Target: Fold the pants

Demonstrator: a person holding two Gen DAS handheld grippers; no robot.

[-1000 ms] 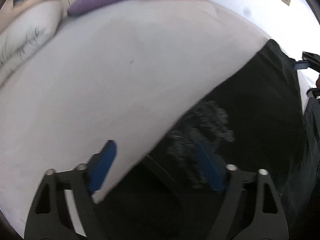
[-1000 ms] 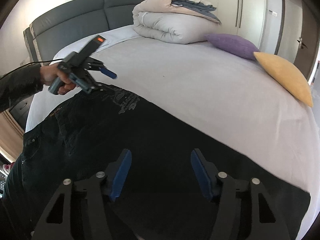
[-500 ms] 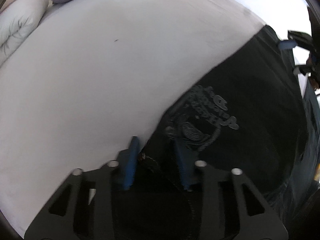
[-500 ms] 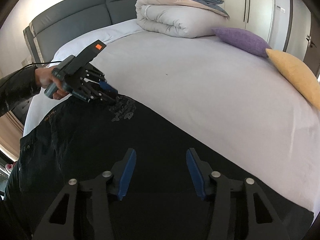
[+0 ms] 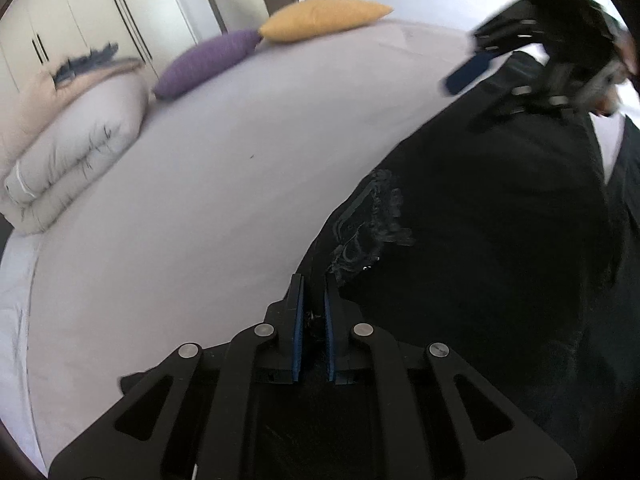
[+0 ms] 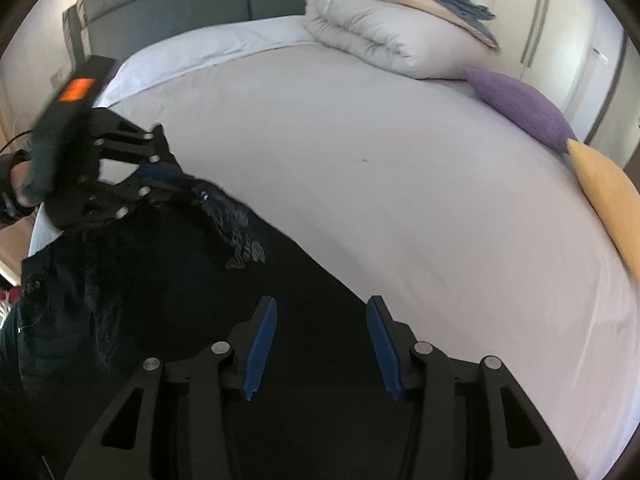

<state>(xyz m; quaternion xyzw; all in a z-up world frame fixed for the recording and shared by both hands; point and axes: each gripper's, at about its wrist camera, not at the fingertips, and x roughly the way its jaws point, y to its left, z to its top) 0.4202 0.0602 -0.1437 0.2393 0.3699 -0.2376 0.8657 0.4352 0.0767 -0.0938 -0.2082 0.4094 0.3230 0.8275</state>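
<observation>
Black pants (image 5: pixel 480 220) with grey print, lilac sheet (image 5: pixel 200 200)

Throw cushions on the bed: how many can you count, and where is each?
2: a purple cushion beside the folded duvet, and a yellow cushion next to it at the bed's edge. Others may be hidden out of view.

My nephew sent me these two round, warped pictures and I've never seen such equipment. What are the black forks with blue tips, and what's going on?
A person holds a hand-held gripper in each hand, and each carries a fisheye camera looking along its two blue-padded fingers. In the left camera's view, the left hand-held gripper is shut on the edge of the black pants, which lie spread on the bed. In the right camera's view, the right hand-held gripper hangs open above the pants. Two cushions and a rolled duvet sit further back.
</observation>
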